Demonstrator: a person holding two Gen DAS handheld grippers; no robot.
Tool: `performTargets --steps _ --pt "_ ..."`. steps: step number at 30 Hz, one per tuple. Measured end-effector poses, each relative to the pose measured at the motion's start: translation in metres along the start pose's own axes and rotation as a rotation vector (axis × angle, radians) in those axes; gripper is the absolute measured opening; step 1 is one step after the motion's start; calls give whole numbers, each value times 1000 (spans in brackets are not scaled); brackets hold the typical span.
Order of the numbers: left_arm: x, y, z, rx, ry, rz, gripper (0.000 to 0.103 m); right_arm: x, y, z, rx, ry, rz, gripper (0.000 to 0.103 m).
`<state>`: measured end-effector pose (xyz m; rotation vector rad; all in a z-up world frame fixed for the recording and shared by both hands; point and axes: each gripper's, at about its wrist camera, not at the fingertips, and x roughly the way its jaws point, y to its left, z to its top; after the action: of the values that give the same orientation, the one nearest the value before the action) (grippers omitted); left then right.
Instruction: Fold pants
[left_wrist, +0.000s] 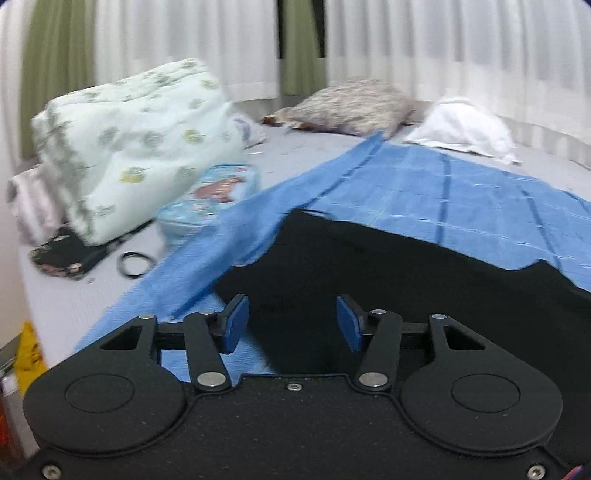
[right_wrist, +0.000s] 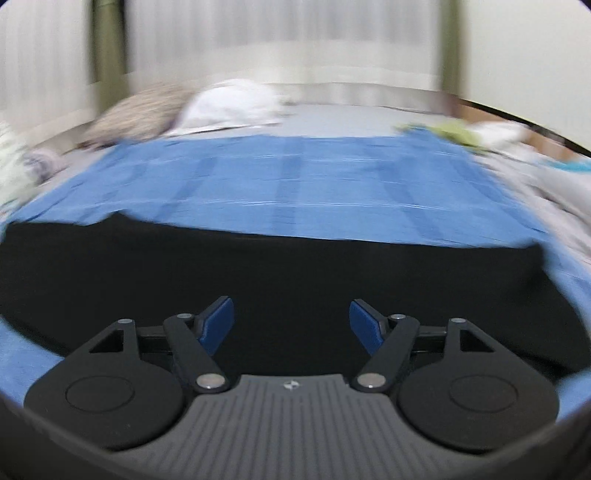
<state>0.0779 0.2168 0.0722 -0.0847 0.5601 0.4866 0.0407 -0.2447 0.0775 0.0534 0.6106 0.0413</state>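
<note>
- Pants (left_wrist: 388, 266) are the black slab lying flat on the blue checked sheet (left_wrist: 461, 192), filling the lower middle of both wrist views. The far edge looks straight in the right wrist view, with a small bump at its left end.
- My left gripper (left_wrist: 292, 321) sits over the near left part of the black fabric, jaws about half apart, nothing between the blue pads (left_wrist: 236, 325). It has no hold on anything.
- My right gripper (right_wrist: 291, 325) is spread wider, also empty, hovering above the pants. That view is smeared with blur, so fine detail is a wash.
- Progress guess: the pants read as one compact dark block rather than two spread legs, so I'd say at least one fold is in. How many layers there are, I honestly can't tell from here.
- What's left, probably: another fold to shorten it, or just a tidy-up of that bumpy edge.
- Background clutter in the left wrist view: floral quilt (left_wrist: 140, 140) upper left, white pillow (left_wrist: 461, 125) upper right, hair tie (left_wrist: 135, 263) on the mattress (left_wrist: 74, 302).
</note>
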Motion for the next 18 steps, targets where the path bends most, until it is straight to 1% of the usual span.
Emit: performTargets --steps 2,4,6,8,9,12,13,14,16,18 --pt "7 -8 -3 14 20 -32 45 21 41 2 -38 7 81 81" --pt "19 -15 -7 35 52 -36 43 40 84 1 -74 22 166 81" --pt "31 -18 -13 45 85 -17 40 53 122 -3 -103 46 245 81" --pt "44 -17 -20 49 125 14 39 59 154 -9 -130 67 311 81" --pt "47 -16 -23 48 121 28 40 62 167 -13 -142 80 336 81" --pt "49 -14 -30 72 95 38 40 69 196 -24 -168 121 382 81" --pt "49 -14 -32 77 92 36 40 69 203 -29 -177 123 387 80" --pt "48 -13 -33 82 89 35 40 68 212 -33 -199 113 381 76" --pt "48 -13 -35 84 86 34 41 66 217 -34 -243 100 385 73" --pt "49 -12 -35 81 86 36 41 60 221 -35 -268 107 454 71"
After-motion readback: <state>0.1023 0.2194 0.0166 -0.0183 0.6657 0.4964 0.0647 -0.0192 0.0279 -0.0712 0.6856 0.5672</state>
